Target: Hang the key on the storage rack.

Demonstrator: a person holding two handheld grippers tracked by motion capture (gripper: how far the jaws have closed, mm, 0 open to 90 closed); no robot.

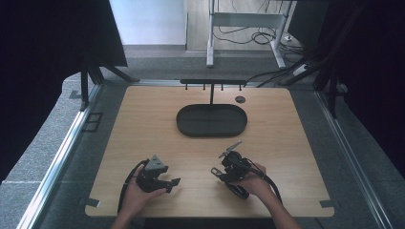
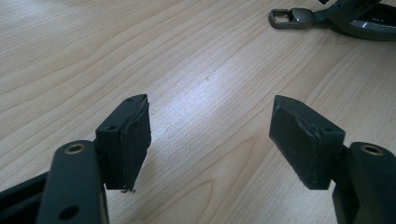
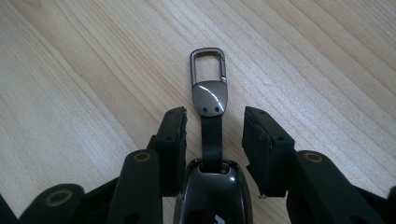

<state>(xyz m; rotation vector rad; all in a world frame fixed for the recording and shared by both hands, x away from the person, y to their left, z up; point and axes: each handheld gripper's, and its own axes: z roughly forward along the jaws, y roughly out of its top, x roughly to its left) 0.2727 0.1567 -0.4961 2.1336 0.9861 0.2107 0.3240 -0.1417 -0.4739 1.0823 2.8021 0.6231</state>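
Keyring point(image 3: 208, 93) work, by the look of it: a small dark metal fob with a snap clip, a short black strap and a glossy rounded body lies on the wooden table point(image 1: 143, 124), near its front edge and right of the middle. The right gripper point(image 3: 212, 140) stands over it with its jaws parted, one on each side of the strap, neither pad seeming to press on it yet. The left gripper point(image 2: 210, 140) hangs near the front edge, left of the middle, jaws wide apart over bare wood, with the clip visible farther off in the left gripper view.

I would judge the thing light but awkward: the metal parts are hard, smooth and likely slippery, while the strap is limp and will let the clip swing. The best hold is probably across the strap or the flat metal plate just below the clip, not the rounded body. A dark oval tray point(image 1: 184, 125) with a hook rack point(image 1: 212, 82) stands toward the back edge, well apart.
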